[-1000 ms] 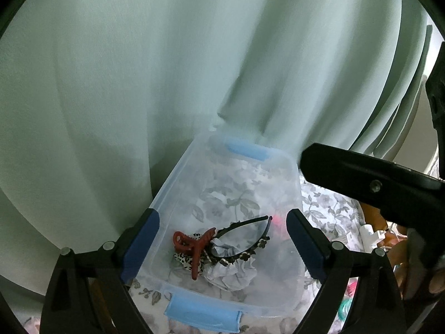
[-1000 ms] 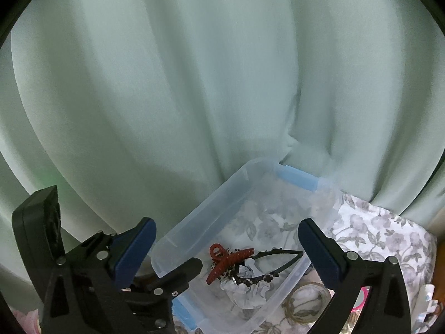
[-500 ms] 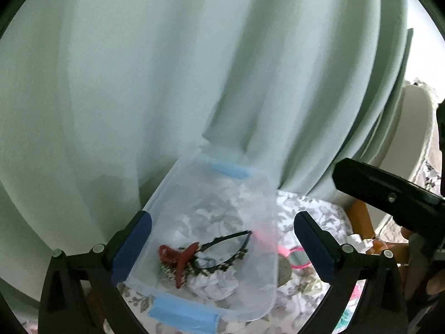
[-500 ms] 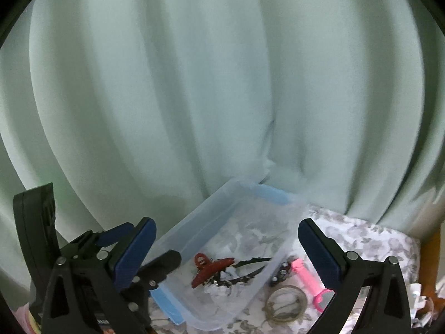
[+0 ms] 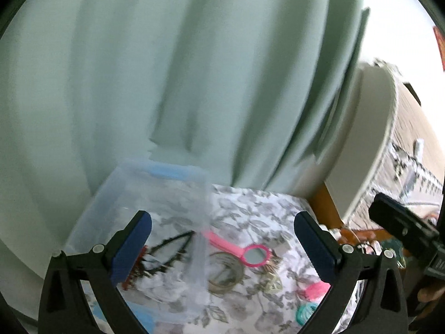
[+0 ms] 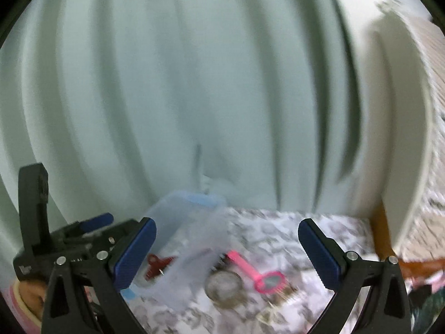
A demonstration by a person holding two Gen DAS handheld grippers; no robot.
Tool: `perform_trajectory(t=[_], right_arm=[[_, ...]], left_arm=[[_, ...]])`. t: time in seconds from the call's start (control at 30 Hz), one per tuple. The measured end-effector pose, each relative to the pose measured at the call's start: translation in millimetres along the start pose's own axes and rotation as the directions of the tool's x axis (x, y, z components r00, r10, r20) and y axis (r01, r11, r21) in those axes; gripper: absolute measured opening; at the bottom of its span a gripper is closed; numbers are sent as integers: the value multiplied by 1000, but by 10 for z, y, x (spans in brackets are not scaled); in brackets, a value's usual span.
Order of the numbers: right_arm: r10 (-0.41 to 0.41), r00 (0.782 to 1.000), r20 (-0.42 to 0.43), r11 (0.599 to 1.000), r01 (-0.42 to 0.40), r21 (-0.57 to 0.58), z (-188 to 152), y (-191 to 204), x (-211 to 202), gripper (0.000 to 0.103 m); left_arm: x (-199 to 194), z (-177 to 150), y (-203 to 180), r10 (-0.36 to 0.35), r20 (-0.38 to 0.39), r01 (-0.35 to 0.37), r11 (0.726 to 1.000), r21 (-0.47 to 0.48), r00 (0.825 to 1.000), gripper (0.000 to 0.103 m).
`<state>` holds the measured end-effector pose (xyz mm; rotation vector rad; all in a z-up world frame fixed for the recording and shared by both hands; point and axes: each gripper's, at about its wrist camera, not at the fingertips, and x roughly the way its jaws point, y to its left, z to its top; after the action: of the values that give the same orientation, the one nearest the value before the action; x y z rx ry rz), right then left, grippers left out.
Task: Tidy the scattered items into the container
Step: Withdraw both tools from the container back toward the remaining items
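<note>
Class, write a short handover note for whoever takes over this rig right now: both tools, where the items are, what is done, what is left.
Left tool: open, empty.
Right tool: open, empty.
Clear plastic container with blue latches: on the floral cloth, left side.
Done: red claw clip and black headband are inside.
Left: pink hand mirror, round ring and small pink and teal items lie outside on the cloth.

Green curtain (image 5: pixel 194 69) behind; floral cloth (image 5: pixel 250 211); white chair (image 5: pixel 361 139)

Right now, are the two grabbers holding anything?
Left gripper: open, holding nothing.
Right gripper: open, holding nothing.
</note>
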<state>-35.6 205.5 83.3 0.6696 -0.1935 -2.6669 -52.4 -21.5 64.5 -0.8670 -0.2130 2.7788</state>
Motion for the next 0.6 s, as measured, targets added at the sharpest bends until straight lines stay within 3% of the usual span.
perform_trajectory(t=[0.23,0.37,0.6], right_arm=[[-69,994,-80,990,78,114,-479,-415,-140,103],[-155,972,-174,976,178,125,-845,-670,-200,103],[-135,941,-309,950,212,231,-1380,-1021,-252,103]], left_arm=[[263,-255,-369,-58,-95,64,996,66,994,102],[381,-424,-524,-75,-145,91,990,110,987,102],[634,-737,-668,-52,-244,95,981,167,968,102]])
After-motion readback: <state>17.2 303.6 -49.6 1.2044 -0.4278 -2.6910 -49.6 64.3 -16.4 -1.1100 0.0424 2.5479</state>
